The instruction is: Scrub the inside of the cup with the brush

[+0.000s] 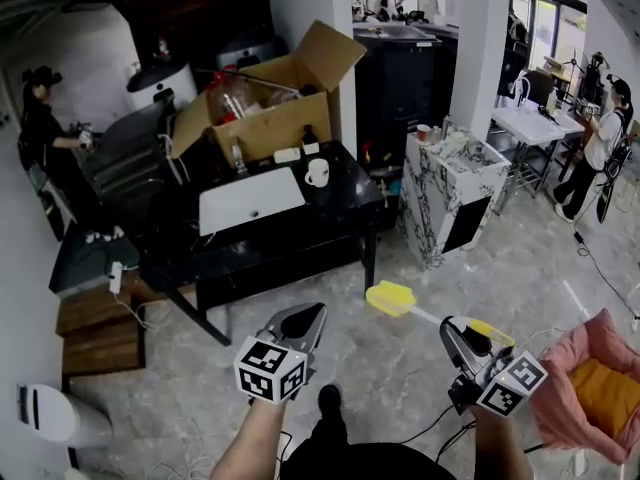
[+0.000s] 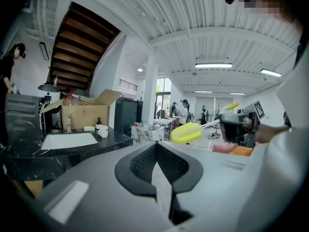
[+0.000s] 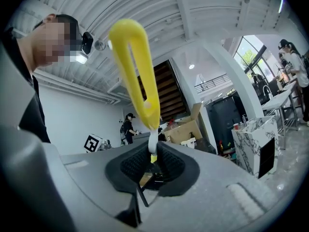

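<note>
The white cup (image 1: pixel 317 173) stands on the black table (image 1: pixel 290 233), far ahead of both grippers; it also shows small in the left gripper view (image 2: pixel 103 131). My right gripper (image 1: pixel 452 330) is shut on the brush's thin white shaft. Its yellow sponge head (image 1: pixel 390 298) juts out to the left, and the yellow handle (image 3: pixel 137 76) rises above the jaws (image 3: pixel 152 151). Over the floor, my left gripper (image 1: pixel 305 313) is shut and holds nothing, its pads (image 2: pixel 145 161) meeting. The brush head (image 2: pixel 187 132) hangs to its right.
An open cardboard box (image 1: pixel 270 98) and a white sink basin (image 1: pixel 250 198) sit on the black table. A marble-patterned cabinet (image 1: pixel 450 193) stands to the right, a pink cushioned seat (image 1: pixel 595 383) at lower right, wooden steps (image 1: pixel 100 328) at left. People work in the background.
</note>
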A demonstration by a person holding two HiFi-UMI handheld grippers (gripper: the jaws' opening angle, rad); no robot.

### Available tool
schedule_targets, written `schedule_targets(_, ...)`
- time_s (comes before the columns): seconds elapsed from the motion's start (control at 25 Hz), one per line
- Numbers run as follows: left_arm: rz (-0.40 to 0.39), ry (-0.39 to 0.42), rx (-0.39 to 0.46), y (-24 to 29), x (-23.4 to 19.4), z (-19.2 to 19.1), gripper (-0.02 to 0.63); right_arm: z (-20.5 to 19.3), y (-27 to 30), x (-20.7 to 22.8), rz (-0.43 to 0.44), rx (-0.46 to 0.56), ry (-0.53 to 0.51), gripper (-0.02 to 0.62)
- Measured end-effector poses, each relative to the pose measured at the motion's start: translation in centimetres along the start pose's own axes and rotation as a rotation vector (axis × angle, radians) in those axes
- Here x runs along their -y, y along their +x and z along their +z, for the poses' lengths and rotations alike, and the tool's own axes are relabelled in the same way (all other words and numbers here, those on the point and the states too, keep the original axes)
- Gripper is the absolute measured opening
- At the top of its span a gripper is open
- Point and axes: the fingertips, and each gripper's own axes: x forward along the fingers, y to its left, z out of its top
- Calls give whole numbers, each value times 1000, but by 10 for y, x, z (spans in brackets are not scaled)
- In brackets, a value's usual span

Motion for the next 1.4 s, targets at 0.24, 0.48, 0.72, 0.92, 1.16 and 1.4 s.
schedule_targets(0.24,-6,-24,-14,43,-47,4,20,9,52,39,-19,-12,-3,44)
schedule_targets(0.48,-19,-44,-33,86,-98,10,20,8,109,74,-33,-38,20,44)
schedule_targets(0.72,-42,-74,-57,119,-145,9,20,7,161,99,-50,-69,32,44)
schedule_targets(0.92,-60,-84,-53,138,-180,18,20,11,200,112,-64,-83,29,44)
schedule_targets(1.16,-80,-80,-41,148,-216,27,20,18,247,115,-55,-75,11,44)
schedule_targets(1.4,-63,-108,-54,159,-251,22,20,13,287,128,-33,-101,28,44)
